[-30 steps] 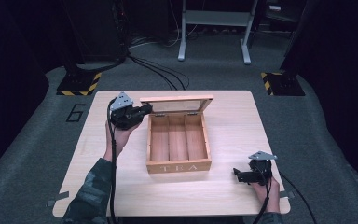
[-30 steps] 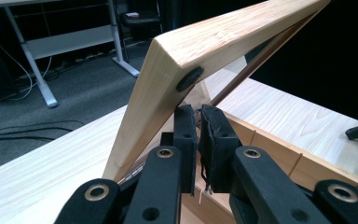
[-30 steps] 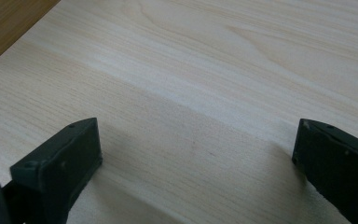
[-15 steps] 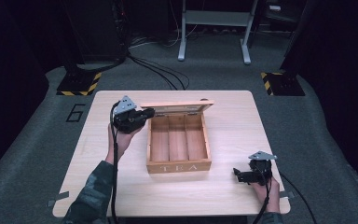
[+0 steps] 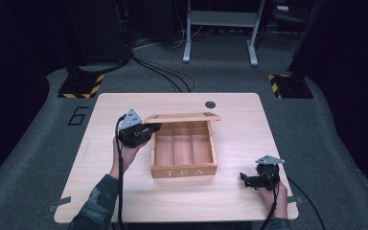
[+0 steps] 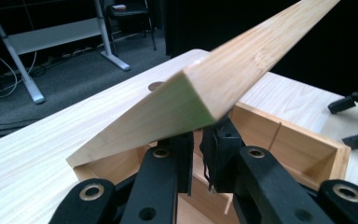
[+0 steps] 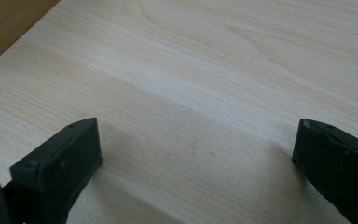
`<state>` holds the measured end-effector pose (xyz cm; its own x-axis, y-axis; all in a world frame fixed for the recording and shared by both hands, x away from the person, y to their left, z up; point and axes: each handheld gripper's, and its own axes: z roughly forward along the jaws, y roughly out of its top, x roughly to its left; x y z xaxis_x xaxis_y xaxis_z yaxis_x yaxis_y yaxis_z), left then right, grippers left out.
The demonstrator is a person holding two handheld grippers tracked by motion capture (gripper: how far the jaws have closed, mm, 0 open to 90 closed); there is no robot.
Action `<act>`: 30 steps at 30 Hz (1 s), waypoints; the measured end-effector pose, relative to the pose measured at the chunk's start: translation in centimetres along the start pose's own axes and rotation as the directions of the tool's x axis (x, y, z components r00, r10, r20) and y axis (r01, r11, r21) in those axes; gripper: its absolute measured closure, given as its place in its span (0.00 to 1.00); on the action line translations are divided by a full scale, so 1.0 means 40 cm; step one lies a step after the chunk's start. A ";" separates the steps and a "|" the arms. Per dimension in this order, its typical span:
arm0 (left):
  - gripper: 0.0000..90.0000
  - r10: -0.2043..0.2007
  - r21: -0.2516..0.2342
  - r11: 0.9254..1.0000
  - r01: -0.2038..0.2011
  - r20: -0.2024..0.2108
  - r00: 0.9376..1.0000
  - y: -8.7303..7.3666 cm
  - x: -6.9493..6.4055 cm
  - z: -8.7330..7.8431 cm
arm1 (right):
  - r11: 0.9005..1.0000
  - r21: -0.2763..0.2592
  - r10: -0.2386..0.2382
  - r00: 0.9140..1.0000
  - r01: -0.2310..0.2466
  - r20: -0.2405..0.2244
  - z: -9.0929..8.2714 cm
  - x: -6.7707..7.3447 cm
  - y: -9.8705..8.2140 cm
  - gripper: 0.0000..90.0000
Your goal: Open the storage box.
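Closing the lid of the tea box is the step: the left tool, nearly shut under its 9 o'clock edge, should lower it gently. The right tool rests wide at 4 o'clock.

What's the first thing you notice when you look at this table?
The wooden tea box in the middle of the table, its lid tilted half open over three empty compartments. The left gripper sits at the lid's left corner, jaws nearly together. The right gripper rests open near the table's front right corner.
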<state>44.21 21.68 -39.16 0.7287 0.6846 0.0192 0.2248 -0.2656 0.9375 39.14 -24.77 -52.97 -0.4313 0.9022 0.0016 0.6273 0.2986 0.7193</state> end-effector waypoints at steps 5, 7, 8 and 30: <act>0.91 0.005 0.008 1.000 -0.005 0.000 1.000 -0.018 -0.012 -0.001 | 1.000 0.000 0.000 1.000 0.000 0.000 0.000 0.000 0.000 0.01; 0.91 0.005 0.002 1.000 -0.005 -0.001 1.000 -0.028 -0.014 0.001 | 1.000 0.000 0.000 1.000 0.000 0.000 0.000 0.000 0.000 0.01; 0.91 0.006 0.004 1.000 -0.006 -0.001 1.000 -0.032 -0.016 0.001 | 1.000 0.000 0.000 1.000 0.000 0.000 0.000 0.000 0.000 0.01; 0.90 -0.029 0.041 0.999 0.028 0.013 1.000 -0.136 -0.041 0.009 | 1.000 -0.001 -0.001 1.000 0.001 0.001 0.000 0.000 0.000 0.01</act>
<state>42.04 21.76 -44.40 0.7303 0.6830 -0.0122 0.2717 -0.2741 0.9225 39.15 -24.78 -52.98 -0.4315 0.9021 0.0005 0.6264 0.2992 0.7198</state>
